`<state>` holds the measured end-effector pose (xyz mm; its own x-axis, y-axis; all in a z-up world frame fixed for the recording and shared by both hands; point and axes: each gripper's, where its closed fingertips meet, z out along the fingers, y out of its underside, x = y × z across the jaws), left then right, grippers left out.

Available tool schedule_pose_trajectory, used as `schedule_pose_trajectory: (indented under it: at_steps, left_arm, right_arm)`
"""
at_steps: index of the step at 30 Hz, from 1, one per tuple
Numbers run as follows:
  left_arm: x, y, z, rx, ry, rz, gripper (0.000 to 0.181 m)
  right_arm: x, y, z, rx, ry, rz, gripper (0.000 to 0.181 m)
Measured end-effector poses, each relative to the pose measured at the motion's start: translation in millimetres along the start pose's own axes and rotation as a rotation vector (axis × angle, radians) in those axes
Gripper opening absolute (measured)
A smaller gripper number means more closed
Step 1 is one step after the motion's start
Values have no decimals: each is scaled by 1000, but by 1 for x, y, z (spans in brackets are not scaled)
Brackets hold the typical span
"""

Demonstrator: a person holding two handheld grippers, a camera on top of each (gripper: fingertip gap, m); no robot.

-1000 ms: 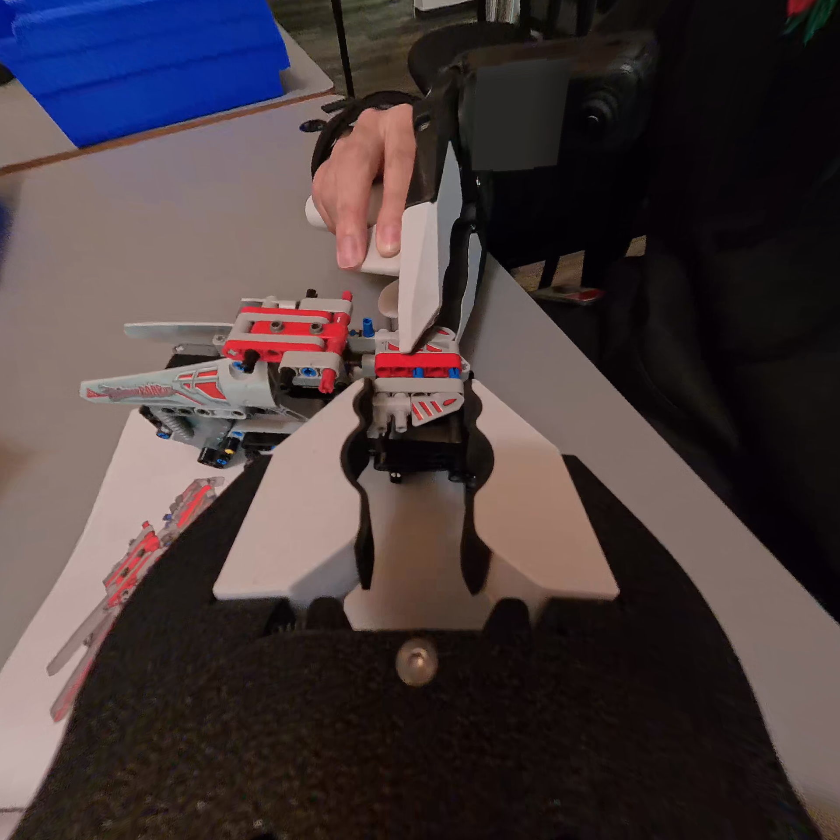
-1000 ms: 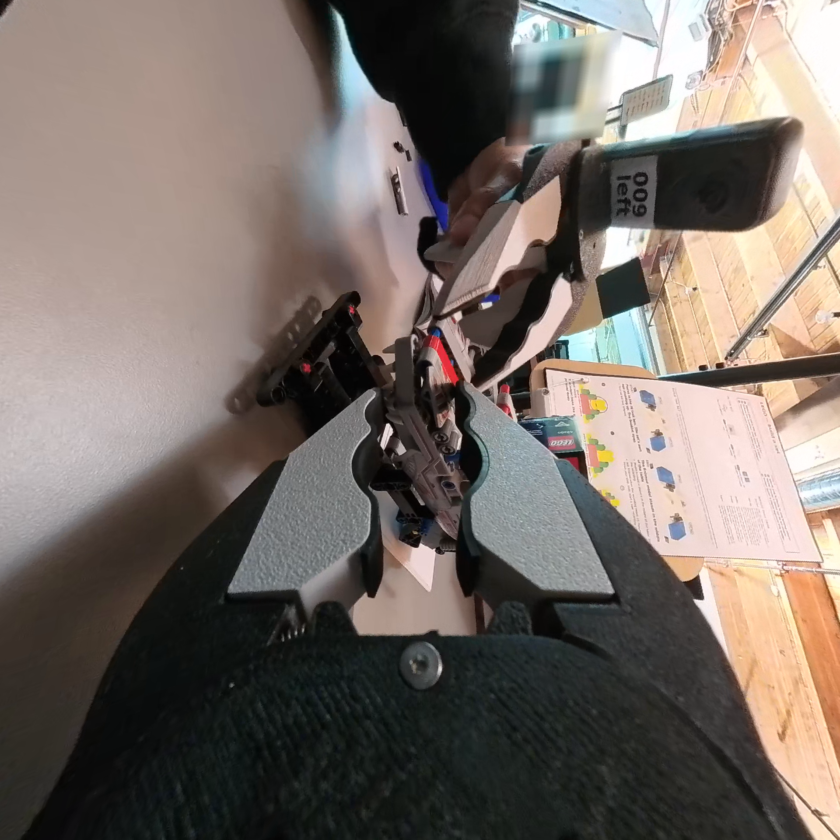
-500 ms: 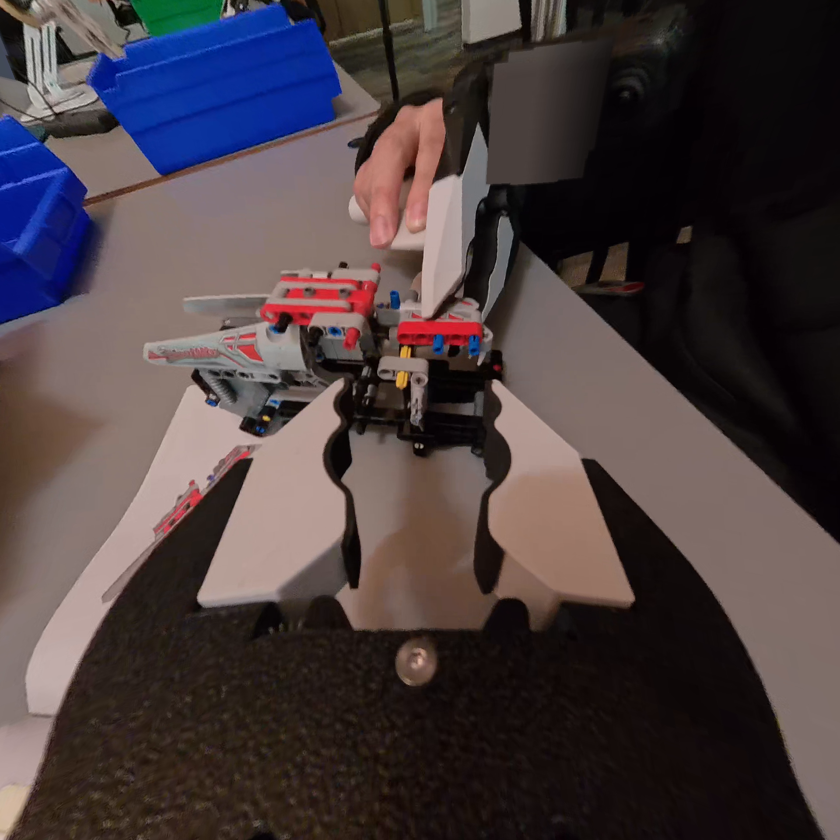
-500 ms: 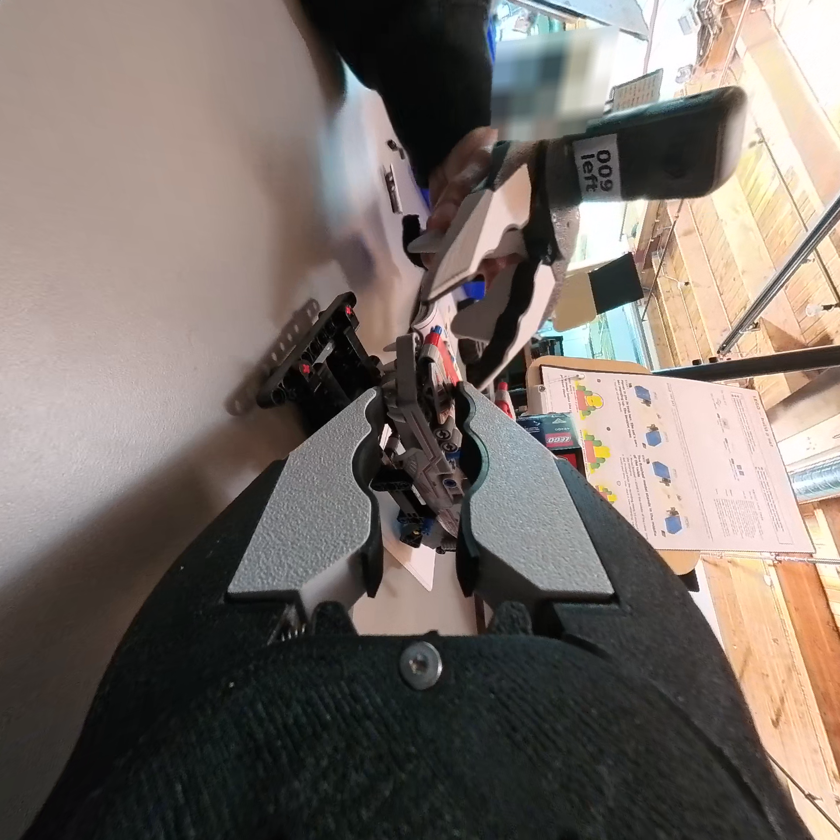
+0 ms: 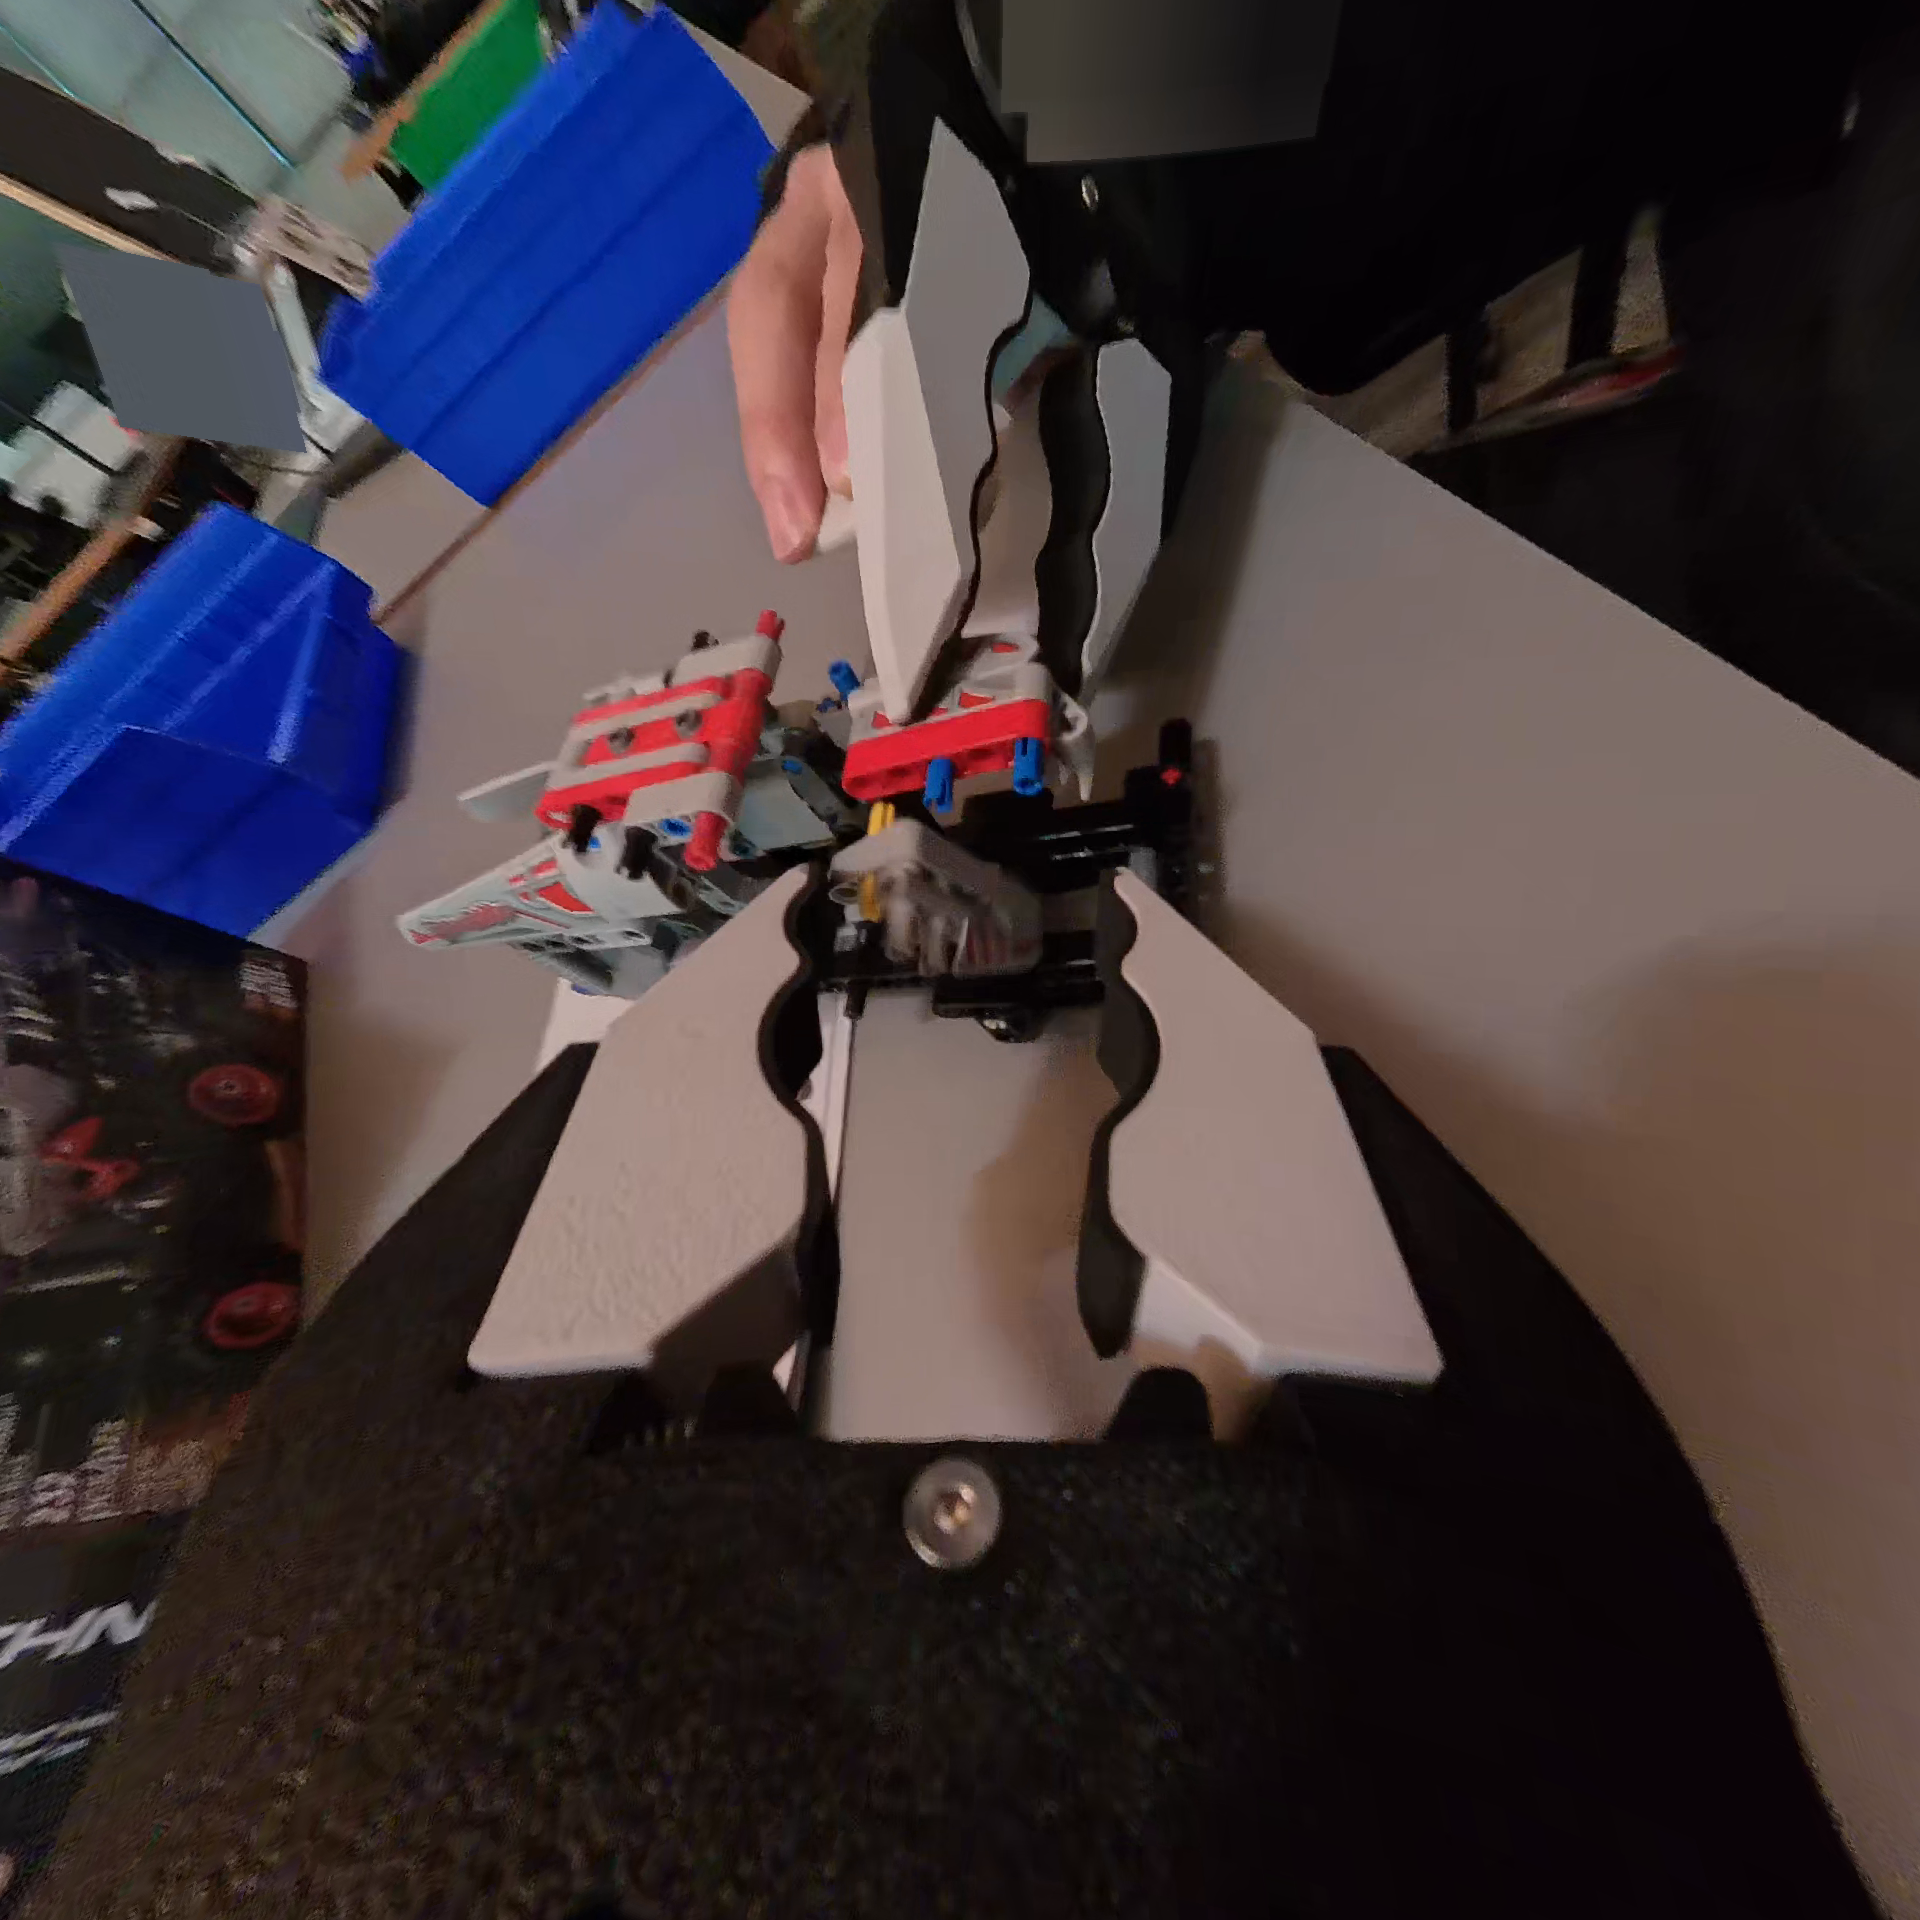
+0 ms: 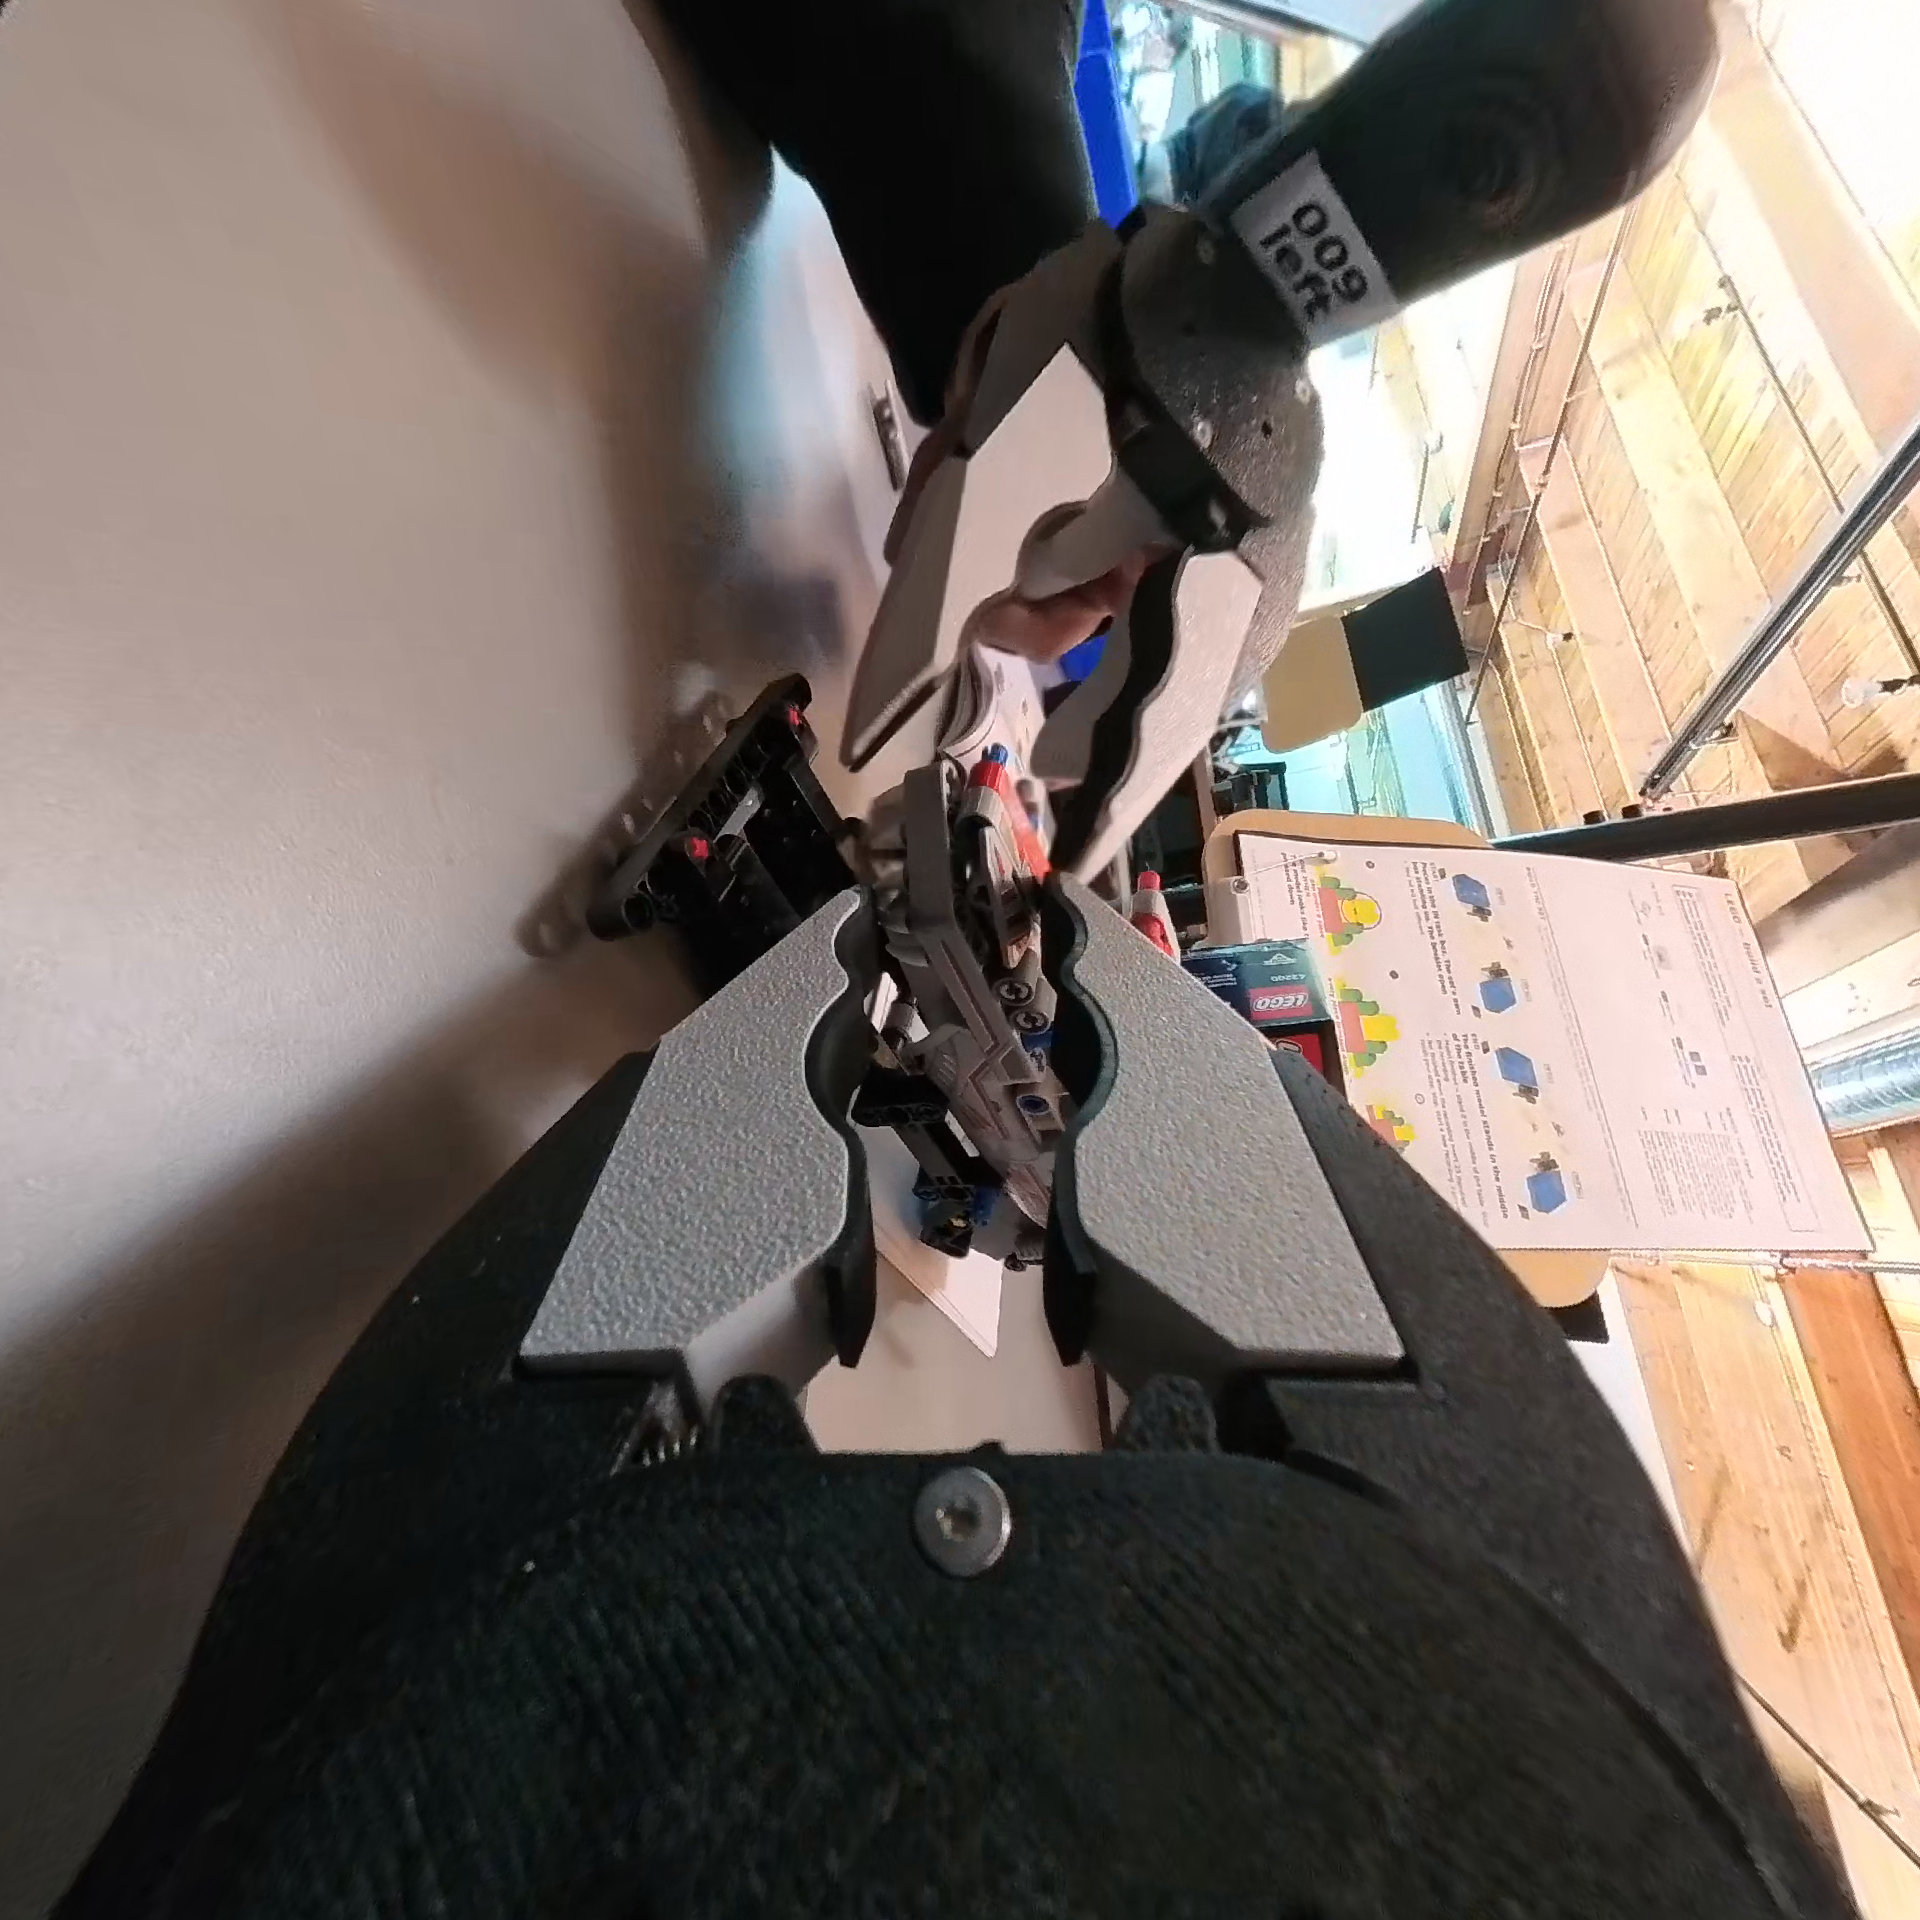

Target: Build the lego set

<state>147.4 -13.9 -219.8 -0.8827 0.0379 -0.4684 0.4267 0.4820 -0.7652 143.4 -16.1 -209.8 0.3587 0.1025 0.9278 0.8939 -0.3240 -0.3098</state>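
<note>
The lego model [image 5: 665, 758], grey and red with a black frame [image 5: 1091, 831] at its right end, lies on the grey table [image 5: 1455, 831]. My left gripper [image 5: 956, 914] is open and empty, its fingertips just short of the model's grey panel. My right gripper [image 5: 987, 675] comes down from above and is shut on the model's red-and-grey section. In the right wrist view the right gripper [image 6: 956, 904] clamps the grey body of the model [image 6: 977, 997]. The open left gripper [image 6: 971, 805] hovers just beyond it.
Two blue bins [image 5: 540, 260] [image 5: 197, 727] stand at the far left. A dark lego box [image 5: 135, 1195] lies at the near left. A white sheet [image 5: 566, 1029] lies under the model. The table edge [image 5: 1558, 582] runs close on the right. A printed instruction board [image 6: 1558, 1039] stands beyond.
My left gripper opened, let go of the grey-and-red panel and drew back from the model while tilting. The right gripper kept its grip on the model.
</note>
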Motion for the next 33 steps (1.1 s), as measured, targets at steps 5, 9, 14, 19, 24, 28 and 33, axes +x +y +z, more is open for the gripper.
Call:
schedule_pose_trajectory:
  at_steps: [5,9,14,19,24,28,33]
  left_arm:
    - [3,0,0,58,137,-145,43]
    - [3,-4,-5,126,291,-328,45]
    - [4,0,-1,137,209,-101,46]
    - [6,4,4,64,122,52,52]
    - [3,3,9,11,30,120,48]
    - [-1,3,10,15,-7,124,42]
    - [2,3,8,48,54,49,42]
  right_arm:
    - [-1,-1,0,9,-5,14,29]
    - [-1,-1,1,21,-4,29,29]
    - [-2,0,-1,22,-2,32,29]
    - [-2,0,-1,27,4,43,30]
    - [-3,0,-4,30,5,54,30]
    - [-4,0,-5,27,2,52,30]
    - [-5,-1,-5,19,-5,42,30]
